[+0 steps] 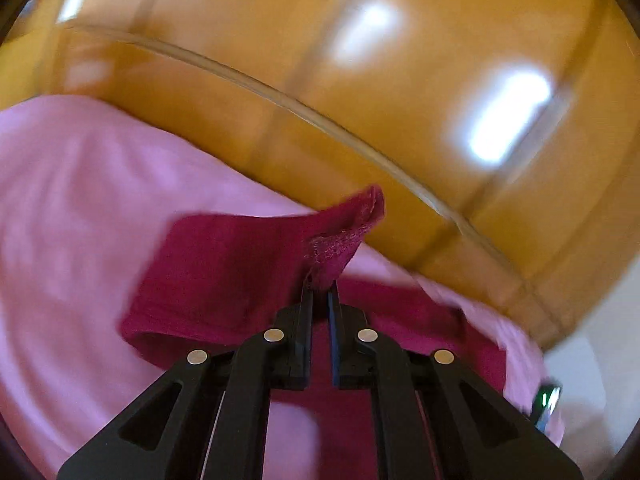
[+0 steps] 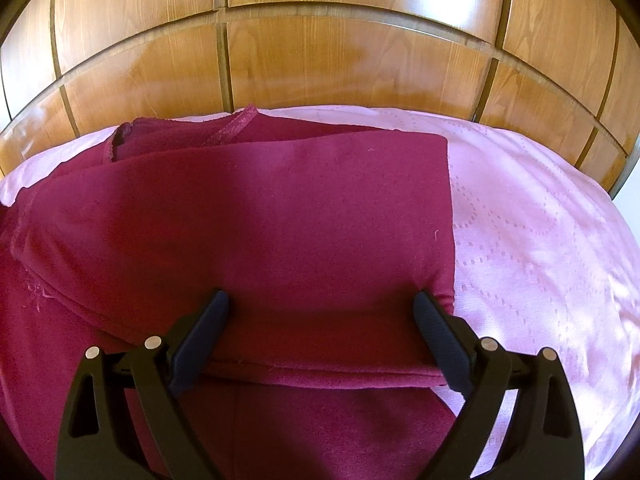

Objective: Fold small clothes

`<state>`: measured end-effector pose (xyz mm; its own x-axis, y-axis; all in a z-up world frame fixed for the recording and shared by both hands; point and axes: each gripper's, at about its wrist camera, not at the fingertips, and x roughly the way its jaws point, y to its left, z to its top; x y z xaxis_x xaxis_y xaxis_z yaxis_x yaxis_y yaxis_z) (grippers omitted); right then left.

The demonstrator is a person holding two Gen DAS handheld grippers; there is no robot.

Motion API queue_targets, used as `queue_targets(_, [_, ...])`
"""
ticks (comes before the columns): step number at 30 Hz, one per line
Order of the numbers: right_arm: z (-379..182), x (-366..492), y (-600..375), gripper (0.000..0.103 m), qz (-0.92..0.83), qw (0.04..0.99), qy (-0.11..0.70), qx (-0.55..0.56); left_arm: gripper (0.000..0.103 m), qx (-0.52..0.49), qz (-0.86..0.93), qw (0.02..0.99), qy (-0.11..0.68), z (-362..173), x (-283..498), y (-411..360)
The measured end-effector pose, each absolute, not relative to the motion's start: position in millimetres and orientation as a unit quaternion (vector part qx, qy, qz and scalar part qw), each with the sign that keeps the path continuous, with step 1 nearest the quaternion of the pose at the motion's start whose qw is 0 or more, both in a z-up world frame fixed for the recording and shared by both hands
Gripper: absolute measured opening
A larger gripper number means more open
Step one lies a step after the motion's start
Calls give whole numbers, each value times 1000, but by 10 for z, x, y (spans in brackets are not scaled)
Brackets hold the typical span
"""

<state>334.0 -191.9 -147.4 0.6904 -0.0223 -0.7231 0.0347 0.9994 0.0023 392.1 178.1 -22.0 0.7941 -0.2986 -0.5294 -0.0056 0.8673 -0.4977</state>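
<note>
My left gripper (image 1: 320, 286) clenched on garment (image 1: 224, 276) hem, lifted off pink sheet (image 1: 72, 208); view blurred. My right gripper (image 2: 322, 300) spread wide, garment fold between, contact unclear. Wood panels (image 2: 320, 60) behind.

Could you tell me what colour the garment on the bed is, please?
The garment is dark maroon, clearest in the right wrist view.
</note>
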Motion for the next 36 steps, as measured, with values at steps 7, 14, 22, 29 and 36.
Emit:
queue_targets(7, [-1466,3336,-1964,93,-9,919,393,16,5,-186,-143,891,388,-659,4069,682])
queue_targets(14, [-1441,3354,-1994,93,-4,917,398,25,42,-169,-144,891,395,-784,3717,598])
queue_targets(22, [-988,3251,-1433,69,166,900,382,132,42,-177,-122,895,390,-970,3353,817])
queue_targets(29, [-1131,3553,-467,68,259,845,441,154,42,-191,-127,889,396,-1135,3434,829])
queue_targets(36, [-871,3559,-319,4,224,875,417,106,42,-221,-140,882,392,-1198,3409,945])
